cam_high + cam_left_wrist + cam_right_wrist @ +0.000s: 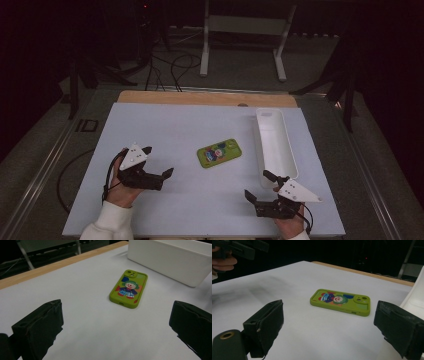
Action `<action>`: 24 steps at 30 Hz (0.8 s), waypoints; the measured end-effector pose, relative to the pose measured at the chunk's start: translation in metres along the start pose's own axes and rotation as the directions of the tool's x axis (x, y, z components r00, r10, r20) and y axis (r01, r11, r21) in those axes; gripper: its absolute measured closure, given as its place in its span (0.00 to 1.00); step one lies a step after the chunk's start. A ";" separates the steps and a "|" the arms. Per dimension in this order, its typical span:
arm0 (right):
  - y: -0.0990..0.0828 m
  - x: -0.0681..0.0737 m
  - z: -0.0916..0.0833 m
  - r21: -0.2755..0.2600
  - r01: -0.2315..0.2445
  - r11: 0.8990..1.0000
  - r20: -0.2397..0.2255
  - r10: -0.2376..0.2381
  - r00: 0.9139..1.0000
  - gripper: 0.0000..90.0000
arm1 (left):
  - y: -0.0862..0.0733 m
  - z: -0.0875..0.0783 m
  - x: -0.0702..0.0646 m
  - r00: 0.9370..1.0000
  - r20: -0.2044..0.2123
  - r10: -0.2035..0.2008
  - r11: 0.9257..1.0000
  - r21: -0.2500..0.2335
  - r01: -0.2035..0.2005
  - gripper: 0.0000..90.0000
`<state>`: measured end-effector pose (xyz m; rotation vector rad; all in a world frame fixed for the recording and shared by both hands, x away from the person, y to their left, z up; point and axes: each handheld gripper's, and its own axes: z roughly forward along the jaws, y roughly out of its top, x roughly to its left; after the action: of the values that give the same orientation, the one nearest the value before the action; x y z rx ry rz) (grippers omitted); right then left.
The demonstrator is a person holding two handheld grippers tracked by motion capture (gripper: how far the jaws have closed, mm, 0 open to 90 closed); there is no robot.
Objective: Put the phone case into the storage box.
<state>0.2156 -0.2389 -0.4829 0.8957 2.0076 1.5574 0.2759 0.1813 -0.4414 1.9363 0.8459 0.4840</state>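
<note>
My desk wears a pale, almost white sheet, with a strip of bare wood left showing along its far edge. Lying flat near the middle of that sheet is a green phone, its back up, a cartoon clown printed on the case and the camera bump at the end nearest the long white bin. The bin runs lengthwise along the right side of the desk, just beside the phone but apart from it. My left gripper hovers low over the near-left part of the sheet, jaws spread wide and holding nothing — in the left gripper view the phone sits ahead between them, well short of either pad. My right gripper is at the near-right, close by the bin's near end, jaws likewise spread and empty; its own view frames the phone side-on, with my other hand and gripper up in the far corner. Beyond the desk the room is dark: grey carpeted floor, black cables looping across it, the white legs of a stand — and black tripod legs at either side.
</note>
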 end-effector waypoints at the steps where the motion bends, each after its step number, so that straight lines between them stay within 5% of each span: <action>1: 0.000 0.000 0.000 0.000 0.001 1.000 0.000 -0.001 1.000 0.10 | 0.001 0.001 0.000 1.000 0.000 0.002 1.000 0.002 -0.002 0.00; 24: -0.001 -0.004 -0.001 -0.010 -0.011 1.000 0.017 0.011 1.000 0.10 | 0.021 0.039 0.000 0.998 0.040 0.045 0.998 0.053 -0.047 0.00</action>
<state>0.2174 -0.2427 -0.4835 0.9151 1.9846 1.5586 0.3078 0.1506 -0.4419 2.0118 0.7983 0.4537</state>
